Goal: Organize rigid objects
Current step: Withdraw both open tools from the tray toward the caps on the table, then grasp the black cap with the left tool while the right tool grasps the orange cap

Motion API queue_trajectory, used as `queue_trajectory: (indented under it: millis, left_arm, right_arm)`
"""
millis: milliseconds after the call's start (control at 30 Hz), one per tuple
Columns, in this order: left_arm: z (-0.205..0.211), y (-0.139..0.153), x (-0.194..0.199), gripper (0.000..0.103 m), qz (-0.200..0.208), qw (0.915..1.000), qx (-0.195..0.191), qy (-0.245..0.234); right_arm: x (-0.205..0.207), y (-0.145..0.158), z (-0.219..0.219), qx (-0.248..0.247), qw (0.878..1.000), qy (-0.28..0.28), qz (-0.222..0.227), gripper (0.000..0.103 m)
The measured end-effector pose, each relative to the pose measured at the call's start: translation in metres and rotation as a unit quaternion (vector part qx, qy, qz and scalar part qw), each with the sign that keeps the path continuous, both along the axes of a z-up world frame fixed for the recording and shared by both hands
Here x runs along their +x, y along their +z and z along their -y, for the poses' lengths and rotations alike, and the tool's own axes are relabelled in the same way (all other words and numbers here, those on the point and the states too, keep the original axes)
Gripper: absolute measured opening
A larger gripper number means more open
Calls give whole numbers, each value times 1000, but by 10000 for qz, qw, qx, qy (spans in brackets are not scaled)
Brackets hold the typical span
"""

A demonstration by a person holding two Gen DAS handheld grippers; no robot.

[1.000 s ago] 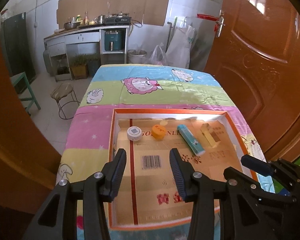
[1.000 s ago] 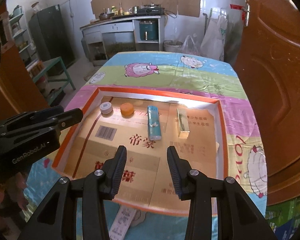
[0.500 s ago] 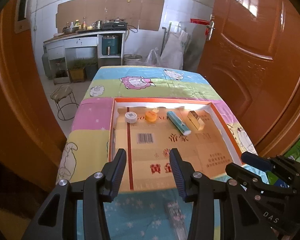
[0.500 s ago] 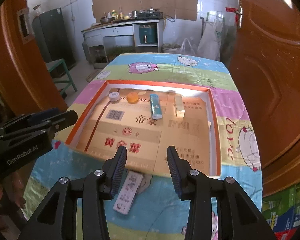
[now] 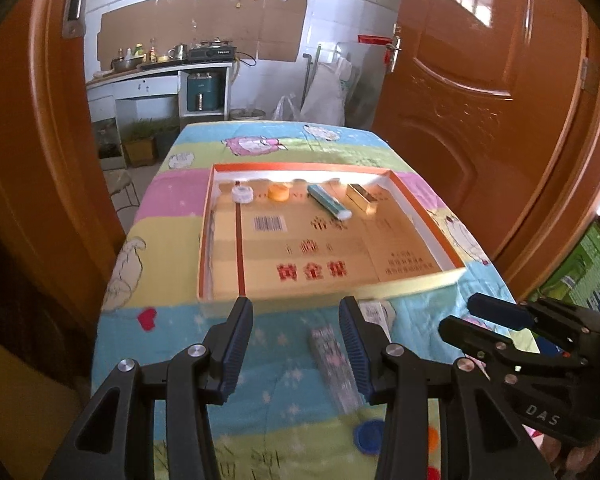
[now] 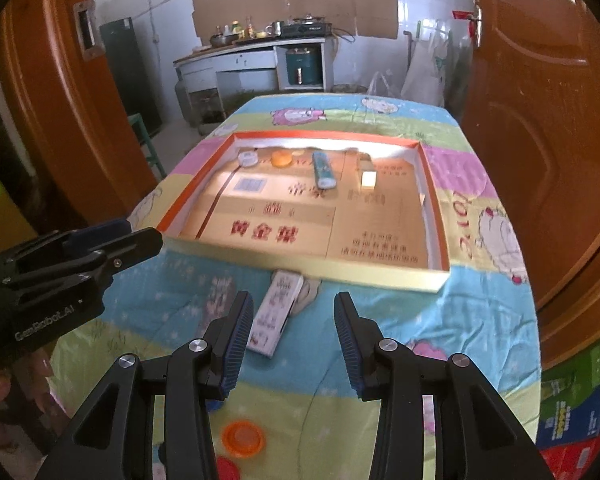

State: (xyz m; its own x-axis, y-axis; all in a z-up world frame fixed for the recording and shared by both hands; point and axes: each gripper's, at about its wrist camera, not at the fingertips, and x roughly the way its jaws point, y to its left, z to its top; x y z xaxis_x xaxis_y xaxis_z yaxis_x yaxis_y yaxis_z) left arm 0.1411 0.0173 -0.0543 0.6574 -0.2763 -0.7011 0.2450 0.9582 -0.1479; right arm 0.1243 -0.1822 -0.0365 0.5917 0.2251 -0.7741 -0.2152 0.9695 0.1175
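Observation:
A shallow cardboard tray (image 5: 420, 284) (image 6: 320, 269) with an orange rim lies on the patterned cloth. Along its far side sit a white round jar (image 5: 242, 194) (image 6: 247, 158), an orange cap (image 5: 279, 192) (image 6: 281, 158), a teal tube (image 5: 329, 200) (image 6: 323, 168) and a gold box (image 5: 362, 199) (image 6: 369, 176). On the cloth just in front of the tray lies a long flat white box (image 6: 276, 314) (image 5: 334, 364). My left gripper (image 5: 296, 344) (image 6: 140, 234) hovers open and empty over it. My right gripper (image 6: 294, 344) (image 5: 460, 316) is open and empty too, beside the left one.
An orange lid (image 6: 242, 438) and a red lid (image 6: 226, 470) lie at the cloth's near edge, and a blue lid (image 5: 370, 436) shows there too. Brown doors (image 5: 480, 100) stand close on both sides. A kitchen counter (image 6: 256, 52) is far behind.
Both grippers have drawn back from over the tray toward the near end of the table. The long box and the lids on the cloth have come into view. Jaws unchanged.

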Motion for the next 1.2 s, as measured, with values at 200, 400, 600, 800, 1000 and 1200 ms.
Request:
queue_trajectory:
  millis: [200,400,600,800,1000,1200]
  left_arm:
    - [5,-11,-37,45,84,9993,-35,-350]
    - [14,-29,-73,45,106,9969,42,-780]
    - [16,-41,-100,45,149,9944,-19,-1042]
    - [23,-49,-128,45,274,9890,125,-1451]
    - [27,-66,-144,45,203,9856,320,-1647]
    - [29,-79,-142,45,177,9858,492,-1598]
  right_arm:
    - [-20,-12,-3,3,10000,60,-56,43]
    - [-37,-24,-1,29,9998,68,-160,43]
    - [-48,-30,-4,26,9998,100,-197,43]
    - [-57,-32,-4,49,9998,69,-197,43]
    - [-63,-37,-5,36,9997,62,-225,43]
    - [-67,-42,-5,28,9996,55,-283,43]
